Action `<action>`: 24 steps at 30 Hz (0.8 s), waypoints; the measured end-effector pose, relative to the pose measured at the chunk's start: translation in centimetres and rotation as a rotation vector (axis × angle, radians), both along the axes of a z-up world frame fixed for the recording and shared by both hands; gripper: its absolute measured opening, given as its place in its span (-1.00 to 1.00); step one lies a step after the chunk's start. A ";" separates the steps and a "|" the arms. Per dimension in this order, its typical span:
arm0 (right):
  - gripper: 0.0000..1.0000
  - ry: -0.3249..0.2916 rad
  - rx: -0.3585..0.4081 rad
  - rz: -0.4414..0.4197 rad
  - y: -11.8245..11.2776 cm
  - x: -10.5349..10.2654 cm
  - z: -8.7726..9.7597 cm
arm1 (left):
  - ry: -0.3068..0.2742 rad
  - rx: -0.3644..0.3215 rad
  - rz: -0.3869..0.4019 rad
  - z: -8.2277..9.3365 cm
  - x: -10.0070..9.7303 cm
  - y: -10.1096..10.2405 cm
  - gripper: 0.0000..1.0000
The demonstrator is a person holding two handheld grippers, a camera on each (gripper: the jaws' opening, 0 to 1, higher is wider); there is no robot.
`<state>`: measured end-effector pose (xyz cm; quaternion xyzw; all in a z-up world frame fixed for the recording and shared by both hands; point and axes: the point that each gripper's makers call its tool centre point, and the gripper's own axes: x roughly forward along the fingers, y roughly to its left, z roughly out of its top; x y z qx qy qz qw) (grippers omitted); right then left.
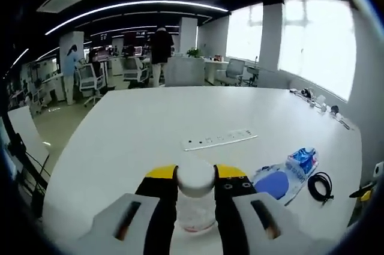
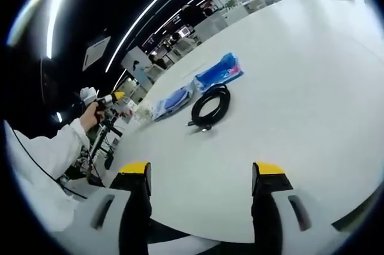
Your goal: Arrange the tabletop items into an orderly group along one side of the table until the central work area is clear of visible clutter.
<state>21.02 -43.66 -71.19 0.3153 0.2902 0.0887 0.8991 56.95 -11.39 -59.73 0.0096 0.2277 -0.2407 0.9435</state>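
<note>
Left gripper (image 1: 195,204) clamps a clear white-capped bottle (image 1: 195,198) above the near table (image 1: 138,129) edge; set it upright beside the blue plastic pouch (image 1: 287,174) and coiled black cable (image 1: 320,186). Right gripper (image 2: 201,198) hovers wide, empty.

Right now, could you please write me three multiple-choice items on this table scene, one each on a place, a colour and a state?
1. Where does the coiled black cable lie?
A. beside the blue-and-clear plastic bag
B. on the white power strip
C. on a chair

2. What colour is the clear plastic bottle's cap?
A. red
B. white
C. green

3. How is the right gripper?
A. shut on the cable
B. shut on the bag
C. open

Answers: 1 A, they lie side by side; 2 B, the cap shows white between the left gripper's fingers; 3 C, its fingers stand apart over bare table.
</note>
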 end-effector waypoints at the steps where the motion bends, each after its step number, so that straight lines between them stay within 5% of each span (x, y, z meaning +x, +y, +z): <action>1: 0.34 0.000 0.001 -0.002 -0.1 0.0 0.0 | 0.005 0.005 -0.005 -0.2 0.0 -0.1 -0.58; 24: 0.34 0.030 0.012 0.023 0.6 -0.4 -1.6 | -0.055 0.048 -0.035 -0.7 -0.6 0.5 -0.57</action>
